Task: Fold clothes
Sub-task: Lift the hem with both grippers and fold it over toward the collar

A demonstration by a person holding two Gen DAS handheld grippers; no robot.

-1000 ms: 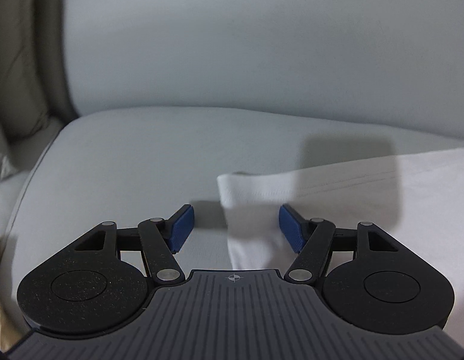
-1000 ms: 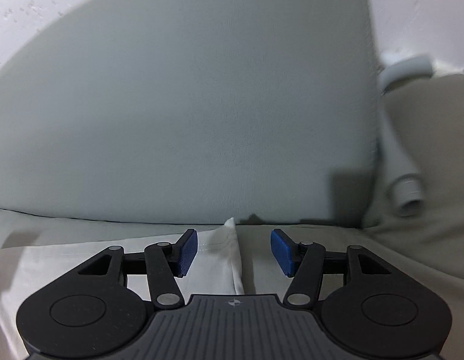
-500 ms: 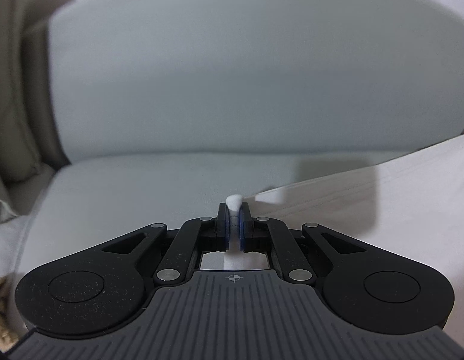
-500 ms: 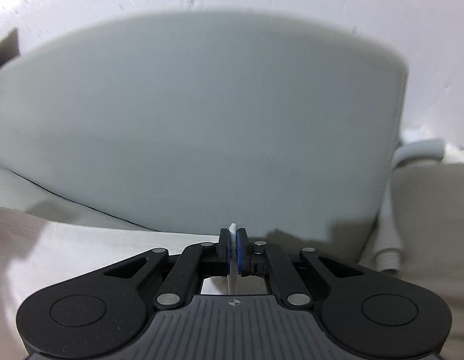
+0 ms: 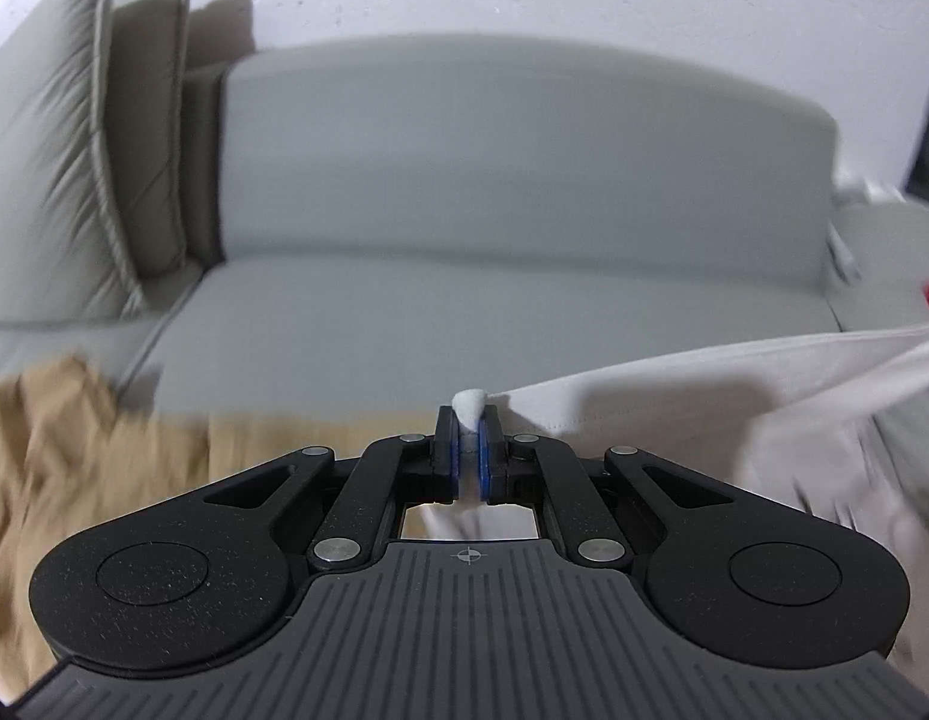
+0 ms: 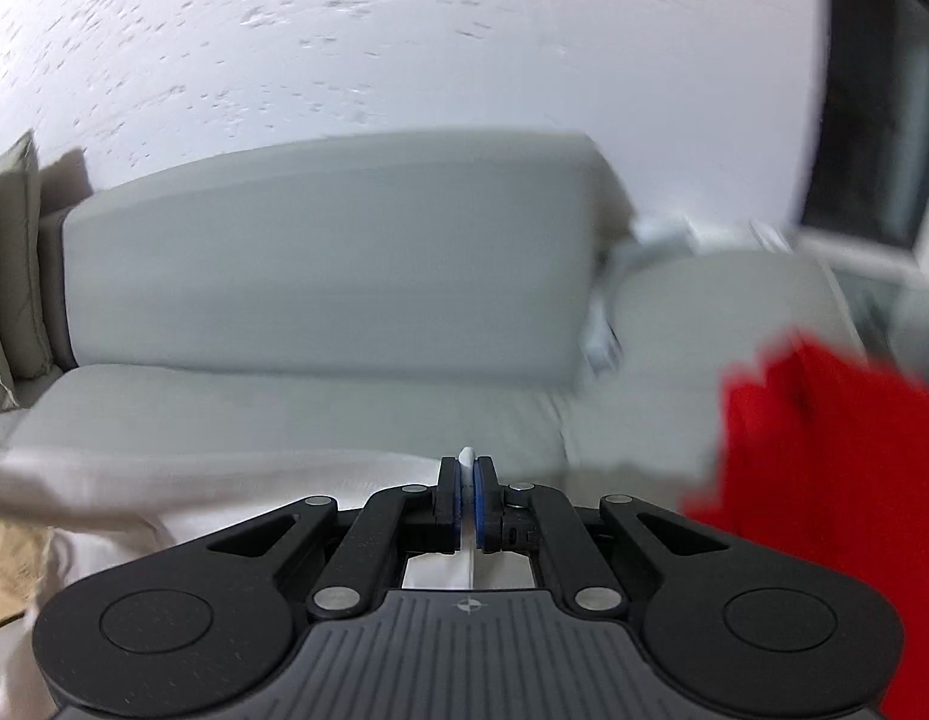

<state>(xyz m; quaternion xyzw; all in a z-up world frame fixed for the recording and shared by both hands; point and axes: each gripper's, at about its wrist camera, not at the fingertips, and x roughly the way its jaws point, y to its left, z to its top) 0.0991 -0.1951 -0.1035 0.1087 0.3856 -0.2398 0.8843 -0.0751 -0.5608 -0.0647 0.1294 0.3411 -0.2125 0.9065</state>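
Both claws clamped, pointing forward and down.

Left claw [image 5: 469, 441]: black linkage arms drawn in, blue pads [image 5: 482, 468] pressed together on a pinch of white cloth [image 5: 674, 390] that bunches above the tips. Right claw [image 6: 467, 498]: the same pose, its pads [image 6: 480, 504] closed on a thin edge of that cloth, which pokes up between them. Neither hand shows in either view.
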